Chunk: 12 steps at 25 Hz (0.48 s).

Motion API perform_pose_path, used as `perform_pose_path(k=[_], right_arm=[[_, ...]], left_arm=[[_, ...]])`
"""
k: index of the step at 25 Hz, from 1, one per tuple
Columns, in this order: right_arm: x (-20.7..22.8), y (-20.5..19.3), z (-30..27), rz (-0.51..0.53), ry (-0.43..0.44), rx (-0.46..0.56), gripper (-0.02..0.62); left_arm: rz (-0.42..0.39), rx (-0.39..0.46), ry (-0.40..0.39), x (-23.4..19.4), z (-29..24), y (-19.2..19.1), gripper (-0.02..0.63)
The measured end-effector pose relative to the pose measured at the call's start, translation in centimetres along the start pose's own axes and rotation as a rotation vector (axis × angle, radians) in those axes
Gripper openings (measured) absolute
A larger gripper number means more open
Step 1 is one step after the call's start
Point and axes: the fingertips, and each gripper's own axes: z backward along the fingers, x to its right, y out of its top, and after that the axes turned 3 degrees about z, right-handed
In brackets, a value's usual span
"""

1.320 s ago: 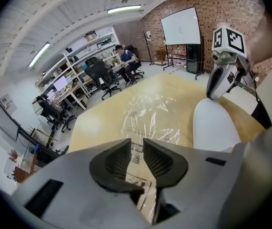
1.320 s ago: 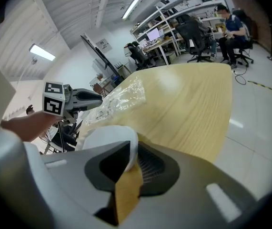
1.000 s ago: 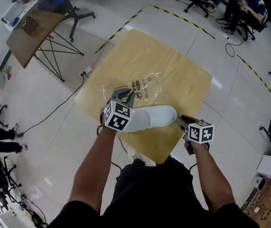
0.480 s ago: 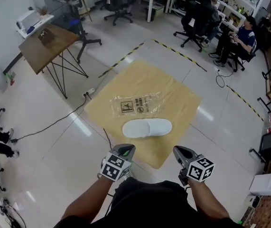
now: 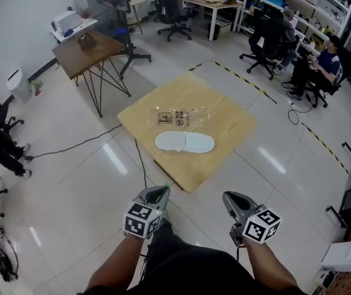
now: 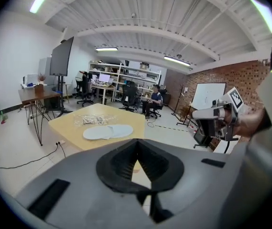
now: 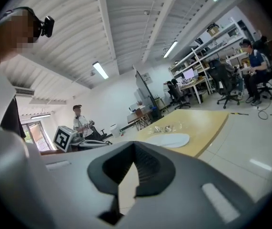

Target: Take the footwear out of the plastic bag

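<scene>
A pair of white slippers (image 5: 184,142) lies flat on the low light-wood table (image 5: 224,118), just in front of the crumpled clear plastic bag (image 5: 178,116). Both grippers are held near my body, well short of the table. My left gripper (image 5: 155,195) is shut and empty, and so is my right gripper (image 5: 235,201). In the left gripper view the shut jaws (image 6: 136,149) point toward the slippers (image 6: 108,131) and the bag (image 6: 94,120). From the right gripper view, its shut jaws (image 7: 133,162) face the slippers (image 7: 169,140) far off.
A brown folding desk (image 5: 92,48) stands at the back left, with a white bin (image 5: 18,85) beside it. A cable (image 5: 83,143) runs across the floor to the table. Yellow-black tape (image 5: 243,78) marks the floor. People sit on office chairs (image 5: 323,66) at the back right.
Both grippers have drawn back from the slippers and the table toward my body. The right jaws have gone from open to shut. The slippers stay on the table beside the bag.
</scene>
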Motion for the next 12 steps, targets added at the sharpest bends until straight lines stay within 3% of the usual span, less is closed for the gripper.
perform_pose_path(k=[6, 9, 12], right_arm=[[-2.3, -5.2, 7.5, 0.044, 0.016, -0.059, 0.0], [-3.0, -7.8, 9.5, -0.015, 0.033, -0.097, 0.0], [-3.5, -8.9, 10.8, 0.009, 0.017, -0.118, 0.0]], left_arm=[[0.021, -0.008, 0.038, 9.0, 4.8, -5.1, 0.006], [0.057, -0.022, 0.079, 10.8, 6.8, -7.3, 0.006], [0.081, -0.019, 0.11, 11.3, 8.2, -8.3, 0.006]])
